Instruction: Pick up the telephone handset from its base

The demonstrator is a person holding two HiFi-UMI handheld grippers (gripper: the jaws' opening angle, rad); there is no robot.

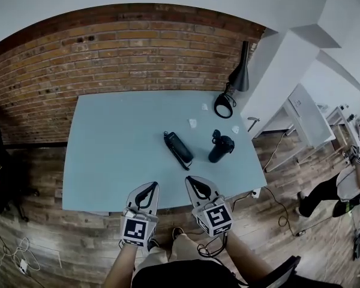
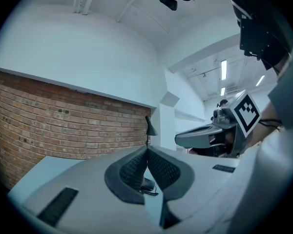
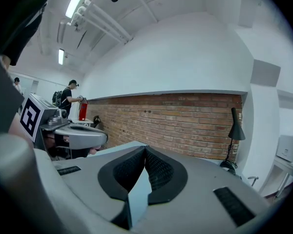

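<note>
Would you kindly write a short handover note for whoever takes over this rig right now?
Left gripper: shut, empty, over the near edge of the table.
Right gripper: shut, empty, beside it.
Telephone handset: mid-table, untouched, ahead of both grippers; black container to its right.
Done: nothing yet.
Left: open a gripper, reach in, grasp and lift the handset.

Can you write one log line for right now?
left gripper: shut, empty | right gripper: shut, empty | phone: on table, untouched
</note>
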